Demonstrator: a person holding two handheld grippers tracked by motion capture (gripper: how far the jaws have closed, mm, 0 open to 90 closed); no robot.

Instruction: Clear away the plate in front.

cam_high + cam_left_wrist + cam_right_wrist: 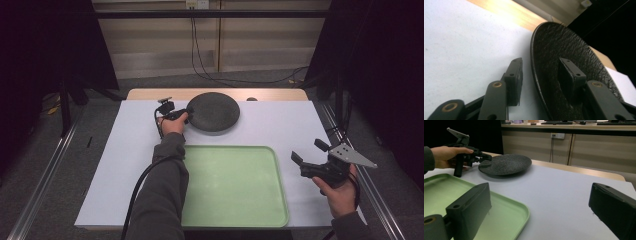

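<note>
A dark grey, rough-textured round plate (213, 111) (574, 50) (505, 164) lies at the back middle of the white table. My left gripper (187, 114) (540, 65) (486, 157) is at the plate's left rim, open. Its jaws straddle the rim, one over the plate's top and one outside it, with a gap still showing at the outer jaw. My right gripper (307, 150) (540, 195) hovers over the table's right side, open wide and holding nothing, aimed toward the plate. A light green tray (235, 200) (439, 190) lies bare at the front middle.
The white table sheet (280, 120) has bare room right of the plate and tray. A wooden strip (150, 94) runs along the back edge, with a small dark object (251, 99) on it. Metal rails (40, 175) flank the table.
</note>
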